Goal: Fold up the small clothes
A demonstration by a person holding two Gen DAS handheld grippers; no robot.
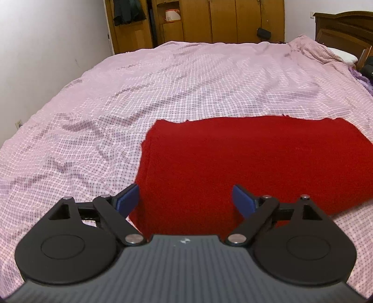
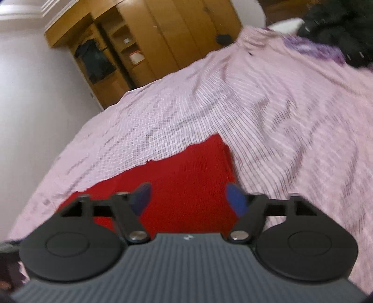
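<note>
Both the left tool (image 1: pixel 185 197) and right tool (image 2: pixel 188 198) gape empty above the folded red cloth (image 1: pixel 244 163).

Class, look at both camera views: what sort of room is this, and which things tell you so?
Most likely a bedroom: a wide bed under a pink checked sheet, a white pillow by a dark headboard, and a wooden wardrobe against the far wall.

Matt red knit cloth (image 1: pixel 251 160)

Each gripper, left gripper (image 1: pixel 185 197) and right gripper (image 2: pixel 188 198), has blue fingertips, black linkage arms with silver pivot screws, and a ribbed grey body.
</note>
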